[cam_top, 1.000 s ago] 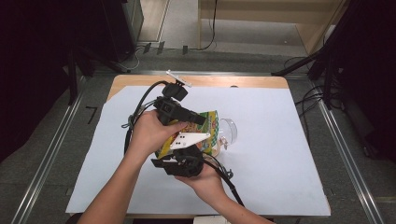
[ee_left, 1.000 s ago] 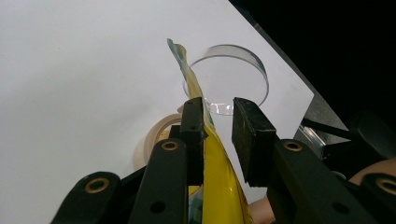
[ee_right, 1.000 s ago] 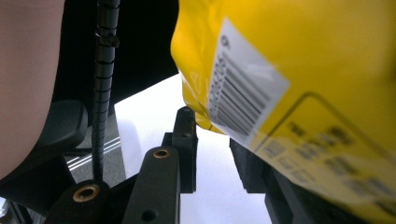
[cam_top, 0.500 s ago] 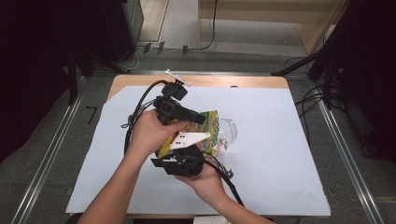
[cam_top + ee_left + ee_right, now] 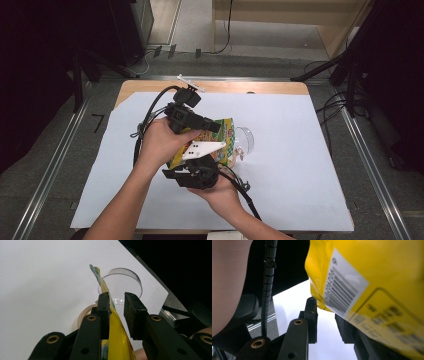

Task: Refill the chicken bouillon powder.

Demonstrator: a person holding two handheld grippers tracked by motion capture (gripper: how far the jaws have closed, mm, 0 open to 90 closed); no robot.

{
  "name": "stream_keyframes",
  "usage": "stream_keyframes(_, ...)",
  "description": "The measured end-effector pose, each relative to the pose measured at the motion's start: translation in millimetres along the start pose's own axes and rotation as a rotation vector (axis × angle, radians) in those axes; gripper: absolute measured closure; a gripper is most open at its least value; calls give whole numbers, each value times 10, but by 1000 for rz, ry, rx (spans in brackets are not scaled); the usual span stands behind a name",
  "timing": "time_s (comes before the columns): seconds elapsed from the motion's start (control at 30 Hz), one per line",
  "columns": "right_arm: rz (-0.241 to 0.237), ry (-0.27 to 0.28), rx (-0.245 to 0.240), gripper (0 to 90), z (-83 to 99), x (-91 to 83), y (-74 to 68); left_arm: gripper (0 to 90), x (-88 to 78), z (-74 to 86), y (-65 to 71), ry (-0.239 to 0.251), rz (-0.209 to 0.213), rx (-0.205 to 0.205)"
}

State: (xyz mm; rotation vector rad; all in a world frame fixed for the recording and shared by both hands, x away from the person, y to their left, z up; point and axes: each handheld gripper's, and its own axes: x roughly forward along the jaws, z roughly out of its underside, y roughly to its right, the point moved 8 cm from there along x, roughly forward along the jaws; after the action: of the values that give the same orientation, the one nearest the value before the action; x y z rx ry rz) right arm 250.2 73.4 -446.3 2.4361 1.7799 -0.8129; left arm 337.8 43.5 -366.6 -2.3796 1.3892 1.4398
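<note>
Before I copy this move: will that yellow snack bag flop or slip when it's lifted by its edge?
Probably floppy: the yellow snack bag is thin film, and its top edge curls and twists above the left gripper. Likely light, since it stands up with the pads on only one edge. Its glossy surface may slip. It crumples rather than breaks.

Left gripper (image 5: 212, 126) and right gripper (image 5: 192, 175) both at yellow bag (image 5: 222, 142), mid-sheet (image 5: 300, 165). Clear cup (image 5: 246, 141) just beside bag at 3 o'clock. White clip (image 5: 190, 83) at sheet's 12 o'clock edge.
</note>
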Motion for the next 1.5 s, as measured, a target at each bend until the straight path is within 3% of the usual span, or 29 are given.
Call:
stream_keyframes(0.57, 4, -2, -29, 733, -26, -15, -16, 754, -51, 7, 32, 16, -19, 16)
stream_keyframes(0.7, 3, -7, -38, 673, 41, 39, 15, 754, 3, 49, -16, 3, -16, 11)
stream_keyframes(1.03, -42, -10, -56, 529, 122, 142, -36, 774, -38, 161, -54, -11, 0, -4)
stream_keyframes(1.27, -83, -15, -17, 510, 220, 173, -53, 783, -50, 233, -96, -34, 31, -28)
stream_keyframes(1.5, -100, -35, -29, 512, 300, 222, -48, 785, -5, 286, -128, -67, 41, -38)
